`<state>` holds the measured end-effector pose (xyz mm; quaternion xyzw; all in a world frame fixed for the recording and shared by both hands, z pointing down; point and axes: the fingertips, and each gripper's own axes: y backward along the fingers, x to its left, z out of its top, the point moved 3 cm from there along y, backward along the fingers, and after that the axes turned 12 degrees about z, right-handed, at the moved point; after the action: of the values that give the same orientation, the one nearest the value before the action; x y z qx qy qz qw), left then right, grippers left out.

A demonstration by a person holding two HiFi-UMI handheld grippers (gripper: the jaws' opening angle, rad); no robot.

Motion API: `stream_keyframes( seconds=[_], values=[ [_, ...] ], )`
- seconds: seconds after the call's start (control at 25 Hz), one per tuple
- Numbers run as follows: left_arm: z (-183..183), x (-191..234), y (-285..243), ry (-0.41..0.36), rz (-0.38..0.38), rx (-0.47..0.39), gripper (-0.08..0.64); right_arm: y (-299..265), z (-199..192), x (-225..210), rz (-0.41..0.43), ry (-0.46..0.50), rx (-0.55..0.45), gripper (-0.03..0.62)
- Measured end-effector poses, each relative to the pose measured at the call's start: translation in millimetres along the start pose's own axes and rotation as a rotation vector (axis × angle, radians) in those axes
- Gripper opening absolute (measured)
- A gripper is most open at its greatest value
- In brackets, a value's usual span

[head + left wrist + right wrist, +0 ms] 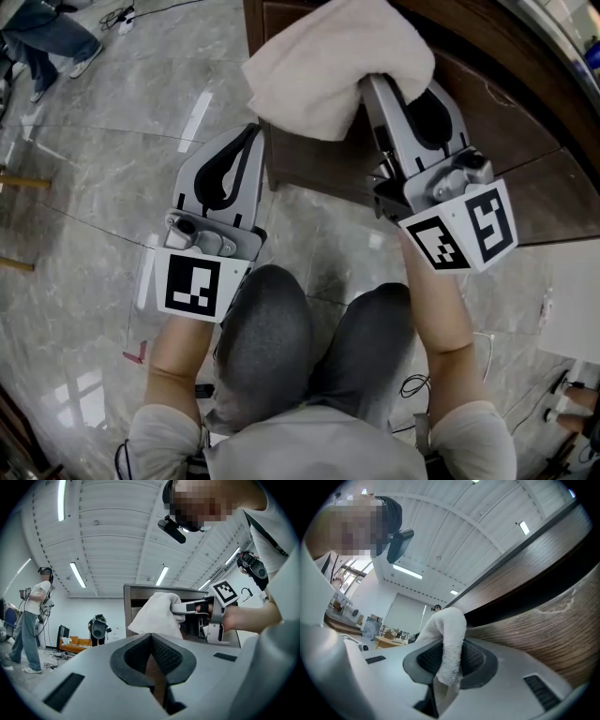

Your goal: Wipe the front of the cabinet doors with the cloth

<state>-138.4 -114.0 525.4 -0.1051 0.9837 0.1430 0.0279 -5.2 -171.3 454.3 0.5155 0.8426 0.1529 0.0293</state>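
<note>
White terry cloth (328,66), pinched in right claw (449,667), beside wood-grained cabinet door (511,117).

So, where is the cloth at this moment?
The cloth is top centre in the head view, clamped in the right gripper, at the front of the cabinet.

In head view, cloth (333,66) hides right gripper (380,94) jaw tips and part of cabinet door (492,117). Cabinet door cut off at far edge. Far left, person (45,36) cut off by edge: only legs show.
</note>
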Motion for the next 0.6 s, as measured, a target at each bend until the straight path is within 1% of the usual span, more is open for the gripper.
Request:
stream_keyframes(
  seconds=[0.12,0.36,0.6],
  values=[
    [0.7,-5.4,0.0,-0.006,-0.005,0.008,0.018,9.8,1.6,-3.9,-0.008,0.002,0.001,0.08],
    [5.2,-42.2,-4.7,-0.015,-0.03,0.006,0.018,53.5,10.2,-16.4,-0.031,-0.006,-0.003,0.081],
    [8.1,-63.0,-9.8,-0.012,-0.045,0.004,0.018,83.5,19.0,-25.9,-0.053,0.007,0.008,0.081]
  ],
)
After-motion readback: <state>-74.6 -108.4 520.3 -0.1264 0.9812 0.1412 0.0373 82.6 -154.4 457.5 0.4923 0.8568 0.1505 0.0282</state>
